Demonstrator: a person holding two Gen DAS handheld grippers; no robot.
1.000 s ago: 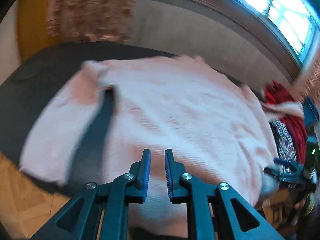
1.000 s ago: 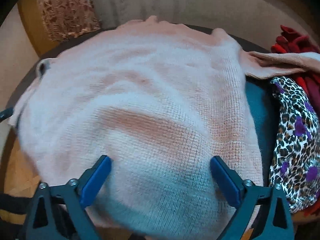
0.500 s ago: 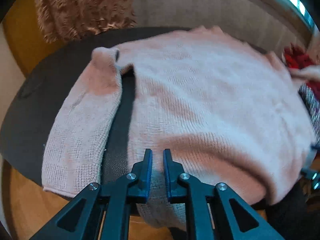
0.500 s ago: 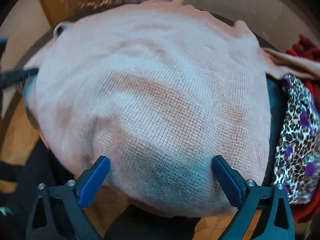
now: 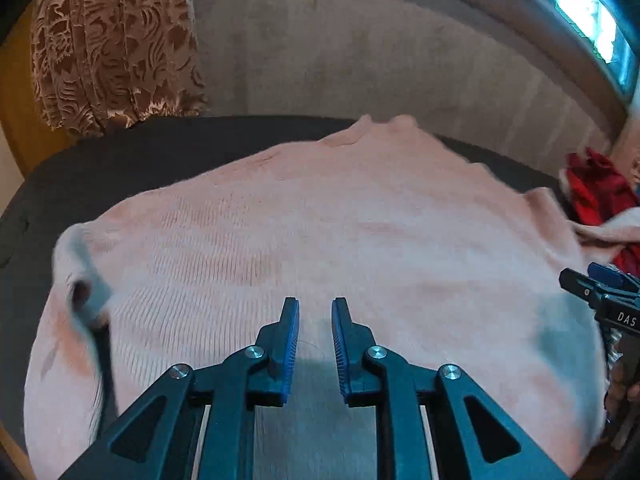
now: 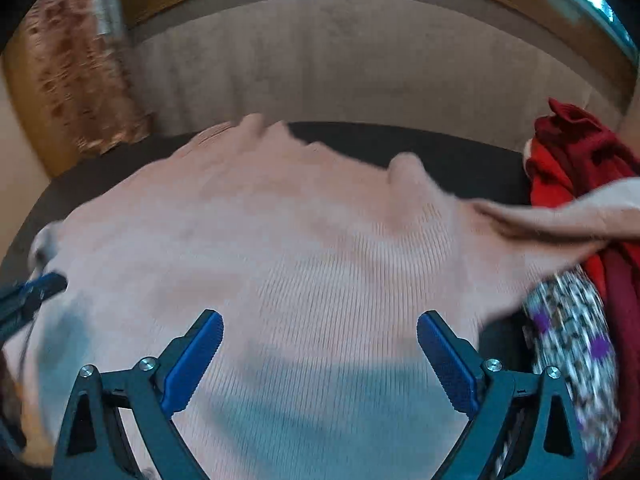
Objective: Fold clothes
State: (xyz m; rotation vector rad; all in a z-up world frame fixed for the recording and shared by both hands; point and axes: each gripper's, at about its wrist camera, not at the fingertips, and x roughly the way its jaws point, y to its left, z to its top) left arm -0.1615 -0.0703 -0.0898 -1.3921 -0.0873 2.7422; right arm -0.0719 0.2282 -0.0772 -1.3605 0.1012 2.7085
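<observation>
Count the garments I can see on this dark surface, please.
3: pink sweater spread across the middle; red garment heaped at the right edge; leopard-print garment below it. More may lie hidden underneath.

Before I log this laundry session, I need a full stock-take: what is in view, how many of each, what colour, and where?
sweater: one, pale pink, spread flat over the dark surface, one sleeve trailing onto the clothes at the right
dark surface: one, charcoal, under the sweater
red garment: one, red, heaped at the far right
leopard-print garment: one, white with black and purple spots, at the right, in front of the red one
curtain: one, brown patterned, far left
window: one, bright, upper right
left claw: one, dark with blue pads, narrow gap, nothing between
right claw: one, wide open, empty
</observation>
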